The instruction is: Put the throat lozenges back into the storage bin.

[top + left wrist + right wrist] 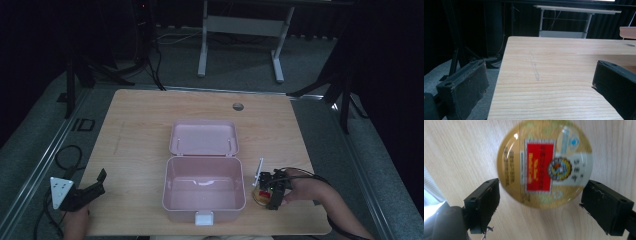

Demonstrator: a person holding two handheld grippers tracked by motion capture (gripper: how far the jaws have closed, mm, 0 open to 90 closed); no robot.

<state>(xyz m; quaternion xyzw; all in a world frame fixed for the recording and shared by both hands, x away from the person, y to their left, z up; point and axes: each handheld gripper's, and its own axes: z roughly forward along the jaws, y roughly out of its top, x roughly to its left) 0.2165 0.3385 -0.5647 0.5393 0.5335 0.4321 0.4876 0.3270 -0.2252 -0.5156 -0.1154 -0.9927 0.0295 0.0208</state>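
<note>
A round golden tin point(260, 195) with a red label lies flat on the table, just right of the open pink box point(167, 186). My right gripper point(273, 192) hangs over the tin, pointing down. In the right gripper view the tin point(545, 165) sits between the two black jaws, which stand wide on either side of its lower half; the right gripper point(541, 188) is open. My left gripper point(99, 182) rests at the table's front left corner, open and holding nothing. Bare wood shows between the jaws of the left gripper point(539, 72).
The box's lid point(203, 137) lies folded back behind it, and its white clasp point(204, 218) faces the front edge. A thin white object point(258, 172) lies between the box and the tin. The table point(145, 120) has a cable hole point(238, 106) at the back. Cables trail off both sides.
</note>
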